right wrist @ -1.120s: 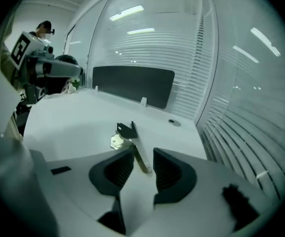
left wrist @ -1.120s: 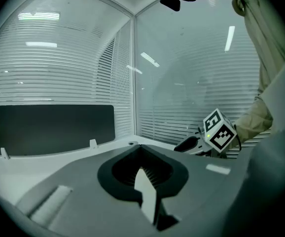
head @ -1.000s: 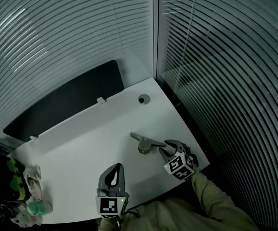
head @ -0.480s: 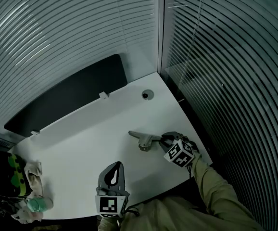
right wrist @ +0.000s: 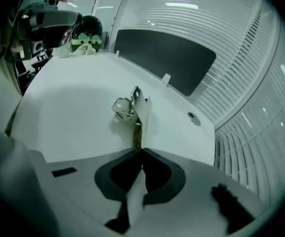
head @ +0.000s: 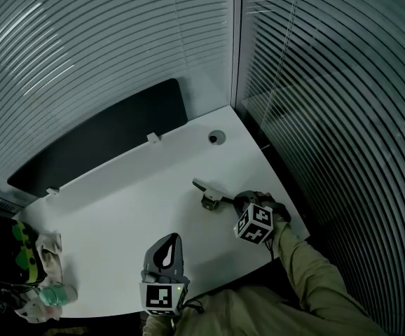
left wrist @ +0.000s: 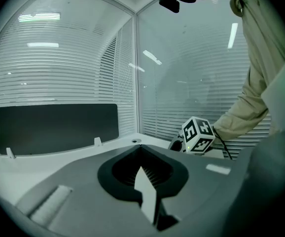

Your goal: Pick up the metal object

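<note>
The metal object [head: 209, 196], a flat bracket with a folded clip, lies on the white table [head: 118, 208] near its right front edge. In the right gripper view the bracket [right wrist: 132, 107] runs straight out from the jaw tips. My right gripper [head: 236, 202] [right wrist: 141, 149] is closing, and its jaws are pinched on the near end of the bracket. My left gripper [head: 167, 242] [left wrist: 140, 149] hovers over the table's front edge with its jaws together and nothing between them, well left of the bracket.
A round cable hole [head: 216, 137] sits at the table's far right corner. A dark panel [head: 97, 142] stands along the back edge. A helmet and a cloth [head: 20, 264] lie at the far left. Blind-covered glass walls [head: 314, 82] close in behind and to the right.
My right gripper has moved in to the bracket's near end and its jaws have closed on it. The bracket has shifted slightly. The left gripper has stayed put.
</note>
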